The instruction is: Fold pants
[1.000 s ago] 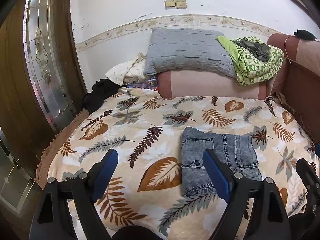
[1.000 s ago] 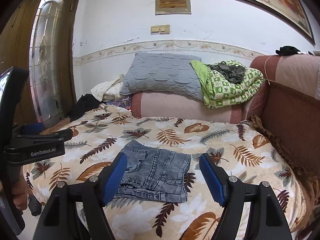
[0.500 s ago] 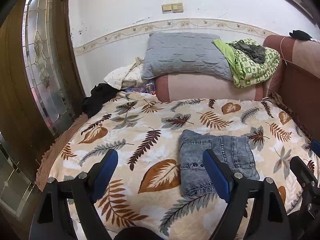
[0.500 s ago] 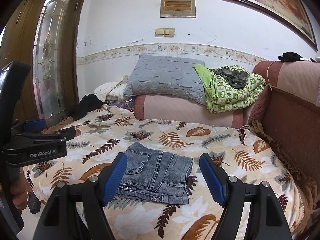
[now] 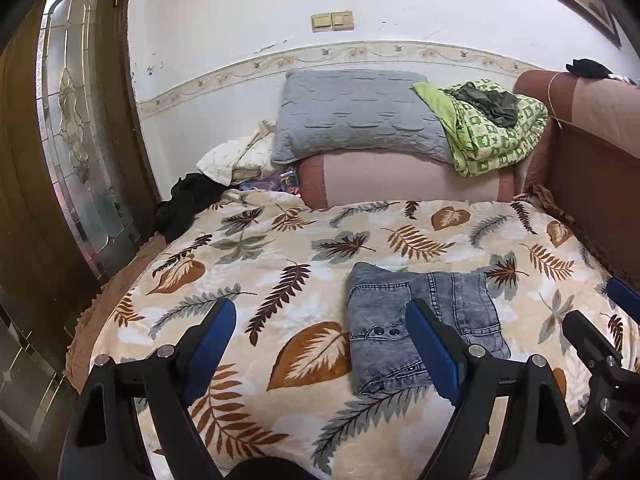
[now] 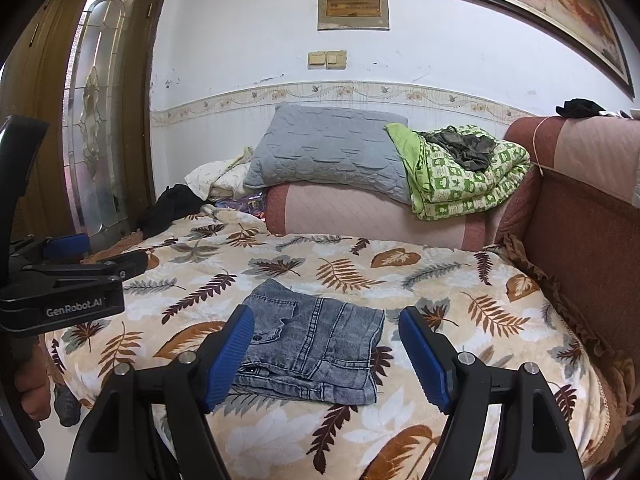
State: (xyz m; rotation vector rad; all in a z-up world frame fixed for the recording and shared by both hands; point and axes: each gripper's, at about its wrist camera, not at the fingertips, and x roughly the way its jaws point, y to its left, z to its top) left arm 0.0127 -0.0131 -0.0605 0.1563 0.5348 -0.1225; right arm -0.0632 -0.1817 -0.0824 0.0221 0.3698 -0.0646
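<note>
Pants [image 6: 312, 350]: grey-blue denim, folded into a compact rectangle, flat on bed [image 6: 460, 292].
Left tongs [image 5: 320, 344]: spread, empty.
Right tongs [image 6: 326, 350]: spread, empty.

Only one readable marking — "GenRobot.AI", in pale letters on the black body of the left gripper [image 6: 100, 256], seen at about nine o'clock in the right wrist view. Printed along the flat side bar, upright and left to right. On the wall plaque [image 6: 353, 7] at twelve o'clock, faint lines of print — too small and blurred to read. Nothing legible in the left wrist view.
</note>
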